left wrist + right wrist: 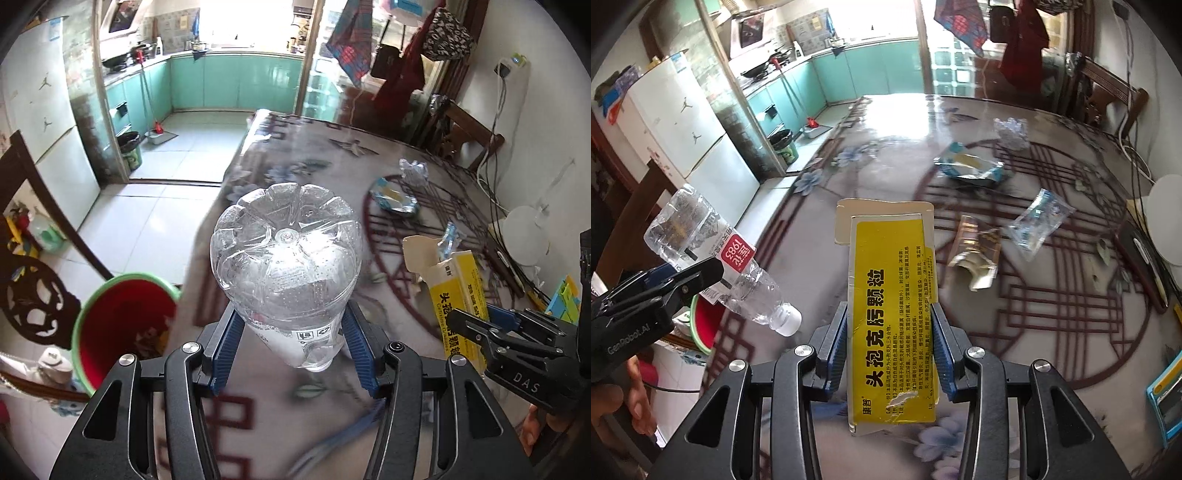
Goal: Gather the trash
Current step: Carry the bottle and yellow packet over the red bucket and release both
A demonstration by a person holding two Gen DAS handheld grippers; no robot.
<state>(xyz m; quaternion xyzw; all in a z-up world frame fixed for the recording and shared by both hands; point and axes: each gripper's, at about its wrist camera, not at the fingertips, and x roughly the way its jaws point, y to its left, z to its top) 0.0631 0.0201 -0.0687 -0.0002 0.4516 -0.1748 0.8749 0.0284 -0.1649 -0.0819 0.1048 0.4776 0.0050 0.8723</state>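
My left gripper (291, 321) is shut on a clear plastic bottle (286, 266), held above the table edge with its base toward the camera; it also shows in the right wrist view (713, 254), cap down. A red bin with a green rim (125, 328) stands below to the left. My right gripper (890, 332) is shut on a flat yellow medicine box (894, 314), also visible in the left wrist view (458, 291). On the table lie a blue-silver wrapper (971, 168), a crumpled clear plastic piece (1010, 131), a clear blue packet (1039, 219) and a gold wrapper (977, 251).
The patterned table (1052, 314) has a white round object (1165, 221), cables and a dark phone (1141, 258) along its right side. A dark wooden chair (33, 258) stands left of the bin. A fridge (40, 122) and kitchen floor lie beyond.
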